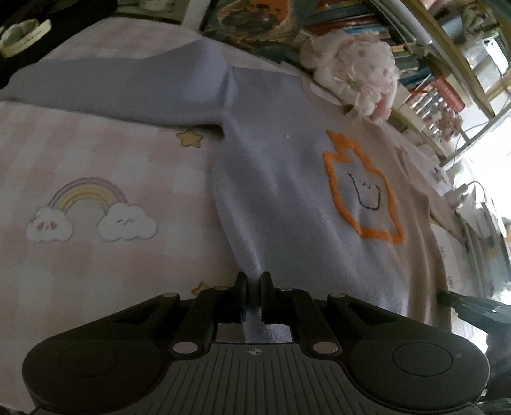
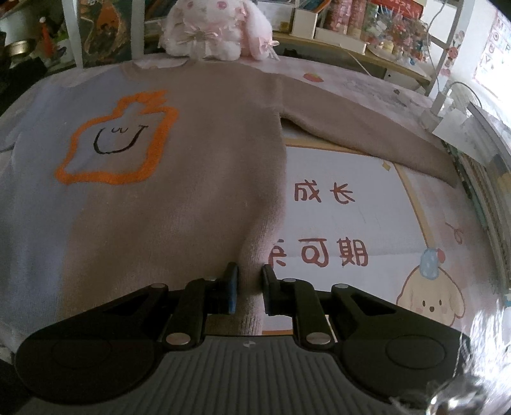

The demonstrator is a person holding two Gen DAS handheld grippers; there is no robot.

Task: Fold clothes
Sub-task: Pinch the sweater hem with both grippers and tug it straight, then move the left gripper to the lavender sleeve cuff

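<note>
A two-tone sweater, lilac on one half and tan on the other, with an orange-outlined smiling shape on its chest, lies flat with both sleeves spread out [image 1: 287,191] [image 2: 191,159]. My left gripper [image 1: 254,287] is shut on the lilac bottom corner of the sweater, and a ridge of fabric runs up from the pinch. My right gripper [image 2: 250,277] is shut on the tan bottom corner, with a fold of knit filling the gap between its pads. The lilac sleeve [image 1: 121,92] stretches to the left. The tan sleeve [image 2: 367,134] stretches to the right.
The sweater rests on a pink printed mat showing a rainbow [image 1: 86,204] and a cartoon panel [image 2: 335,207]. A pink plush toy [image 1: 354,73] [image 2: 217,28] sits just beyond the collar. Bookshelves [image 1: 415,48] line the far side. White plugs and cables [image 2: 447,108] lie at the right edge.
</note>
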